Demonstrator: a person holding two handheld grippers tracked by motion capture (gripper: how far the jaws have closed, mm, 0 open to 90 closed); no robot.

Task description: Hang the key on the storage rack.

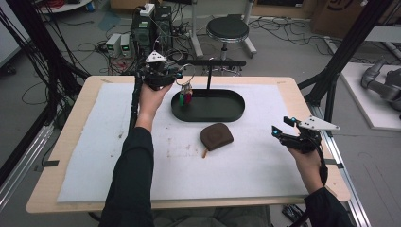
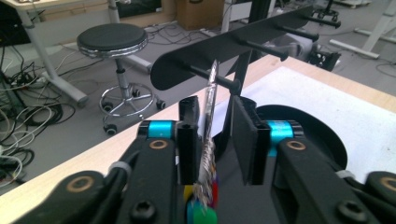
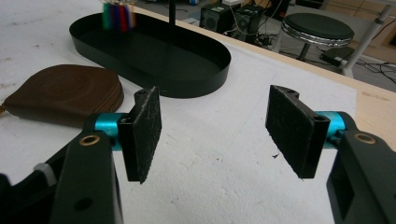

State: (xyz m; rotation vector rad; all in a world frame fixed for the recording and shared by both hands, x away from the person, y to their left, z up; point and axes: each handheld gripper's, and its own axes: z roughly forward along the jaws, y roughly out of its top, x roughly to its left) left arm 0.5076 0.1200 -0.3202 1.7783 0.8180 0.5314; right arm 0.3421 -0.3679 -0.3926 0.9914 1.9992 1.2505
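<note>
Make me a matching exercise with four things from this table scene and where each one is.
Things:
1. key ring
2. brown pouch
3. oval black tray
4. right gripper

Places:
A. flat on the white mat
B. hung on a peg of the rack
C. above the mat's right edge, jaws open
D. under the rack's post

Pairs: 1-B, 2-A, 3-D, 4-C

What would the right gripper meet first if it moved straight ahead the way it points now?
Probably the black oval tray. The right gripper has open jaws with nothing between them, over the bare white mat, and the tray's near rim lies ahead. The brown pouch sits off to one side. Depth is uncertain.
</note>
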